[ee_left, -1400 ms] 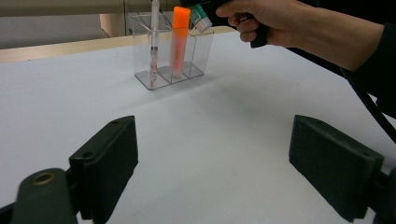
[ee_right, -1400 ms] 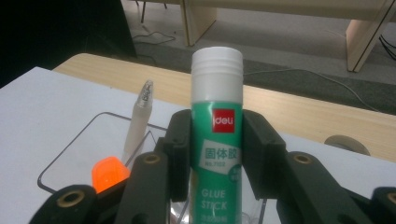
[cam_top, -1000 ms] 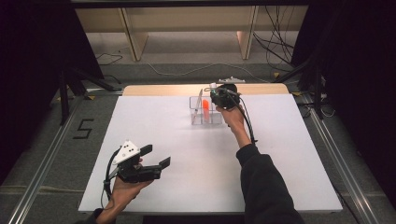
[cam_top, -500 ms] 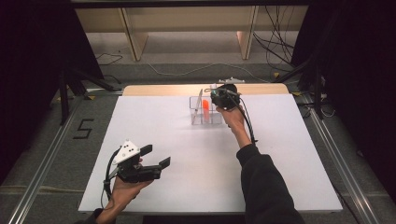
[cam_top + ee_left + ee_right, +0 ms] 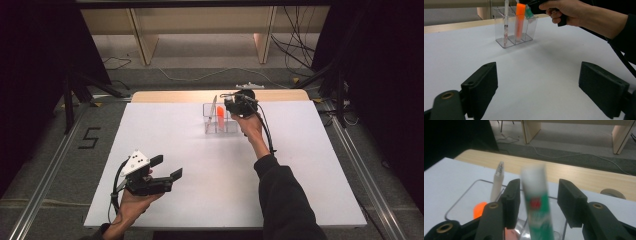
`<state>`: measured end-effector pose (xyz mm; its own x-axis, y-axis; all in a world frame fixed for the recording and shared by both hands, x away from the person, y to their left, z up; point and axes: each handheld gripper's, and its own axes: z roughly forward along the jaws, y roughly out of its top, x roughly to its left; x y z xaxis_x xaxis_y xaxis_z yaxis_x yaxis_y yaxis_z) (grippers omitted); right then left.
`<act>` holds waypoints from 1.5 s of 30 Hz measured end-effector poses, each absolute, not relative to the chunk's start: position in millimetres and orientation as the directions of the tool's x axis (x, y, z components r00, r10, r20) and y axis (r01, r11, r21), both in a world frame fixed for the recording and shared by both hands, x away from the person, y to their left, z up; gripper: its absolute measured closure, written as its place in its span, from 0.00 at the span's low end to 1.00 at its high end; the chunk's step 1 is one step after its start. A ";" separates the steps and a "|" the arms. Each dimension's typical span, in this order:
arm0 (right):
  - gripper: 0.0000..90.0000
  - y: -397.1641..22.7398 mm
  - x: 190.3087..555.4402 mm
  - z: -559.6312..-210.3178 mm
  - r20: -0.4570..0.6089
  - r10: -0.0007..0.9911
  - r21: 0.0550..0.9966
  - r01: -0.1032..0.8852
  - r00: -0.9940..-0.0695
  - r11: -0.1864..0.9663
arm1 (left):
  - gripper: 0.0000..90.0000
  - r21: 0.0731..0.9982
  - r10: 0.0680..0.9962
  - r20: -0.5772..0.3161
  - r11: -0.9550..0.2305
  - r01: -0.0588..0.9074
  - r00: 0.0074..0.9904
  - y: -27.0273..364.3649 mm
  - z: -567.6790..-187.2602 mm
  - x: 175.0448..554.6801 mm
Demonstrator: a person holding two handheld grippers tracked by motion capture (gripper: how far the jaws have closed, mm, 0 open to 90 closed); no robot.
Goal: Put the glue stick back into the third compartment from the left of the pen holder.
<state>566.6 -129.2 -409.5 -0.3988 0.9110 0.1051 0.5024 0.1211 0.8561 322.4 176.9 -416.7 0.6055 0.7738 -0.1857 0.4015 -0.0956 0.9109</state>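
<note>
Green-white tube (image 5: 537, 205) between parted right hand-held gripper (image 5: 539, 202) jaws, untouched.

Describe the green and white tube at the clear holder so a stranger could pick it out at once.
Start at the white table and go to its far edge, where a clear three-slot holder stands. The green and white tube stands in the end slot, between the parted jaws of the right hand-held gripper. Its neighbours are an orange marker and a thin pale pen; only it bears green print and a white cap.
</note>
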 end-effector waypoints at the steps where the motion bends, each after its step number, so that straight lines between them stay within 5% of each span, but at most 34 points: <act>1: 0.58 -130.6 565.4 -406.9 0.114 0.906 0.860 0.497 -0.408 0.116 | 0.17 0.911 0.774 -0.185 -0.096 0.401 0.606 176.9 -416.8 322.3; 25: 0.37 -159.3 507.3 -365.1 0.171 0.822 0.862 0.486 -0.544 0.142 | 0.17 0.909 0.773 -0.178 -0.107 0.403 0.609 176.2 -418.0 323.0; 45: 0.33 -182.0 426.0 -374.8 0.186 0.737 0.876 0.449 -0.650 0.175 | 0.17 0.906 0.771 -0.192 -0.099 0.411 0.608 177.3 -418.9 324.0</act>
